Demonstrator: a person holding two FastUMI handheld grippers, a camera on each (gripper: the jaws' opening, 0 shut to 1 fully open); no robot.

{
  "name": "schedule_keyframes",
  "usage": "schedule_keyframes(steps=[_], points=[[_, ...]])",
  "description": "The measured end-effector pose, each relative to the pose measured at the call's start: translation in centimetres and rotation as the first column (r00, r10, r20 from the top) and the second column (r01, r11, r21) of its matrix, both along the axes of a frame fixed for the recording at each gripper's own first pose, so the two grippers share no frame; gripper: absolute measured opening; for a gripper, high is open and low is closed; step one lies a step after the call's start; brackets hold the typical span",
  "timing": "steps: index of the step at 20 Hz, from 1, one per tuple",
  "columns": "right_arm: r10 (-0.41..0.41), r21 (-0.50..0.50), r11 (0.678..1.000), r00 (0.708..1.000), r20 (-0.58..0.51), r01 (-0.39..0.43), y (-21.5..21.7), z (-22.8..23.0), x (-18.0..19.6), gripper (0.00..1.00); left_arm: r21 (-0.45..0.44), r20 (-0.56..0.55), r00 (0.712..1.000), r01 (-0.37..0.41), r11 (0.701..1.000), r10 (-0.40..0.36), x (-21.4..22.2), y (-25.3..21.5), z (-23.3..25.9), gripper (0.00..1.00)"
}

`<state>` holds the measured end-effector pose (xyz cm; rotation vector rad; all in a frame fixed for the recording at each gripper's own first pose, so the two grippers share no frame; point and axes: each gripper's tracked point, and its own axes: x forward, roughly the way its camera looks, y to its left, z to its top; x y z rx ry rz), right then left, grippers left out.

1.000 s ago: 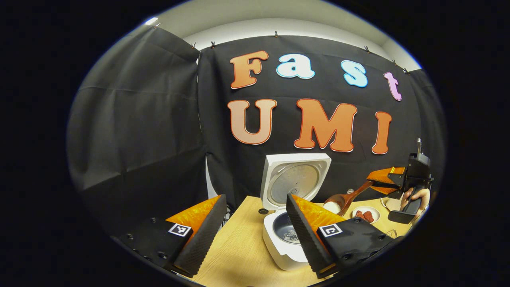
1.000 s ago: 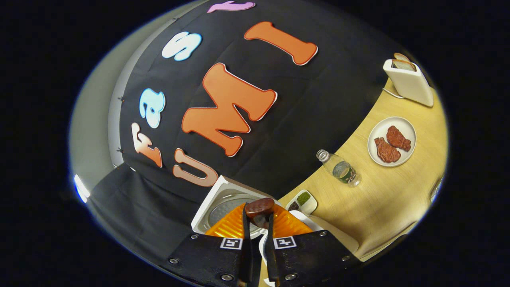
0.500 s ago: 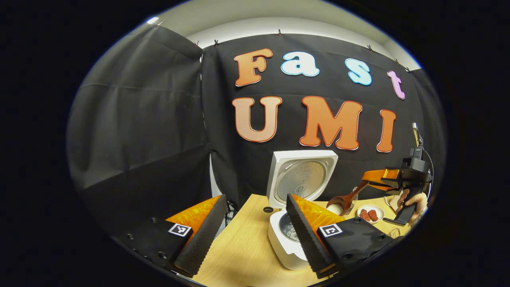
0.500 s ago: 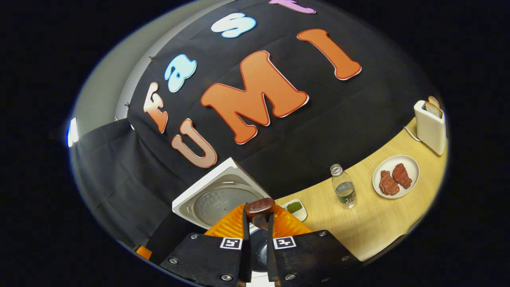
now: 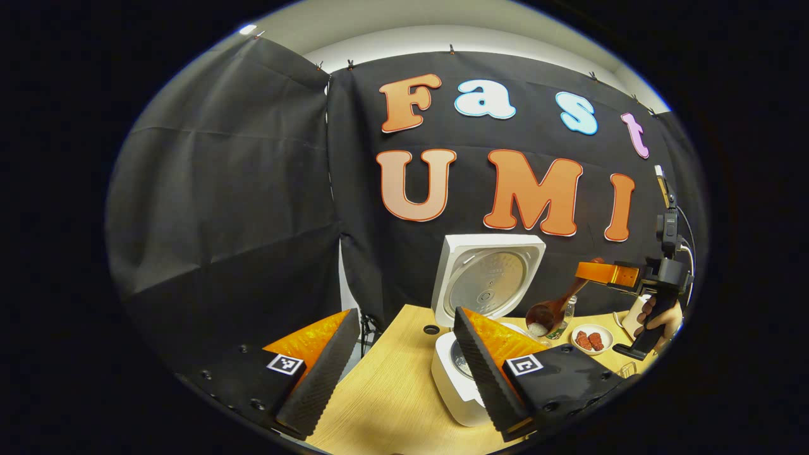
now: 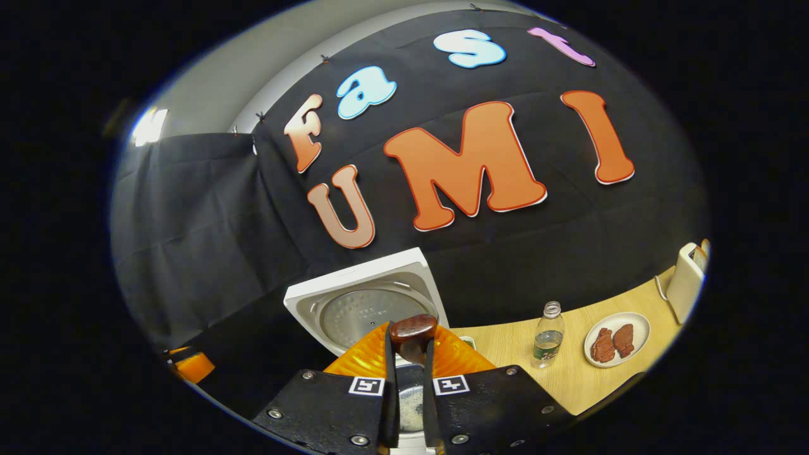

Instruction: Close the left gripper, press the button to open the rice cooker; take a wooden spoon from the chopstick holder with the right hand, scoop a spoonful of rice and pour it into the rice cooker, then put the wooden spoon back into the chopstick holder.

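My right hand-held gripper (image 6: 409, 385) is clamped on the spoon (image 5: 551, 310) handle, and the bowl of the spoon, with some rice on it, hangs just above the open cooker (image 5: 461, 379). My left hand-held gripper (image 5: 404, 373) is apart and holds nothing, near the cooker on the surface (image 5: 385, 404). The lid (image 5: 490, 281) stands up, so the button step is done. I see grains in the pot, so I judge the pouring is under way. Putting the spoon back in the holder is left.

Bottle (image 6: 547, 335), meat plate (image 6: 637, 322), toaster (image 6: 684, 283)
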<state>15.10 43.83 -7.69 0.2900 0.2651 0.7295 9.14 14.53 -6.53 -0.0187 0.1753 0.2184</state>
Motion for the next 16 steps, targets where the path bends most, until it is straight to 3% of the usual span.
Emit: schedule_keyframes(steps=[4, 11, 16], points=[[0.068, -0.045, 0.997, 0.994, 0.080, -0.065, 1.0, 0.5, -1.5, 0.14, 0.002, 0.000, 1.000, -0.010, 1.000, 0.010, -0.2, 0.6, -0.1, 1.00], [0.131, -0.162, 0.982, 0.965, 0.226, -0.096, 1.7, 1.3, -3.2, 0.14, 0.001, 0.008, 1.000, -0.024, 1.000, 0.024, -0.8, 1.1, 0.1, 1.00], [0.172, -0.229, 0.967, 0.947, 0.271, -0.110, 1.1, 1.3, -4.3, 0.14, 0.001, 0.007, 0.999, -0.036, 0.999, 0.036, -1.5, 1.6, 0.0, 1.00]])
